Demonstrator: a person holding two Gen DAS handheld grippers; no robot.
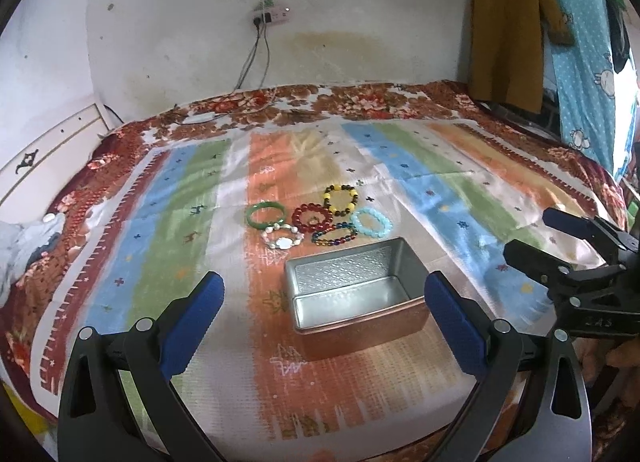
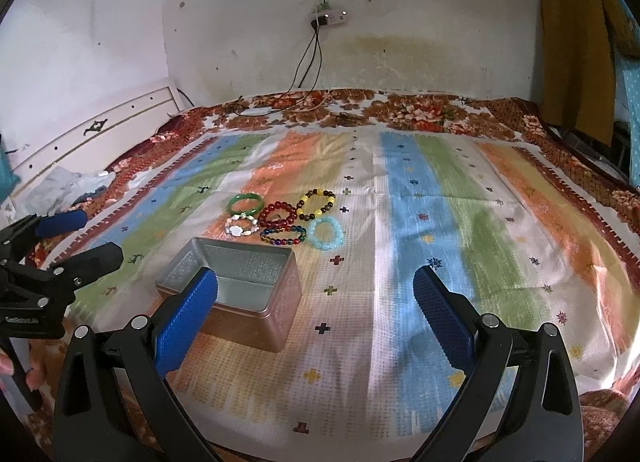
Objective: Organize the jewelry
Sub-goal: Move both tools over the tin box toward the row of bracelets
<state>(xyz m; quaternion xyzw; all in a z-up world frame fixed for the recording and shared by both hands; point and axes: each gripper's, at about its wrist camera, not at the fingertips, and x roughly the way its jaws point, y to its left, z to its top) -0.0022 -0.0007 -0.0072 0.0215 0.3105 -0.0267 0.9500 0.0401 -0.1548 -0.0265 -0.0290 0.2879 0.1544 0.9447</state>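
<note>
Inventory, bed surface, striped cloth (image 2: 400, 190) over a floral bedspread (image 1: 360, 98).

Item 1: metal tin (image 1: 356, 290), rectangular, lid off, empty, standing toward the near edge of the cloth.

Items 2–7: six bracelets clustered just beyond the tin, toward the middle of the cloth. Green bangle (image 1: 266, 215); red bead bracelet (image 1: 312, 217); yellow-and-dark bead bracelet (image 1: 340, 200); pale blue bead bracelet (image 1: 371, 223); multicoloured bead bracelet (image 1: 334, 234); white pearl-like bracelet (image 1: 282, 240). Several touch or overlap; none is in the tin yet.

Tools: my left gripper (image 1: 324, 302), jaws spread wide, holding nothing, hovering before the tin. My right gripper (image 2: 316, 302), likewise spread and empty, off to the tin's right.

Risks, as I judge them: the bracelets lie so close that closing on one may drag or snag a neighbour. Round beads may roll out of the pads. The soft cloth may bunch up into the grip. The light tin may slide or tip if nudged.
</note>
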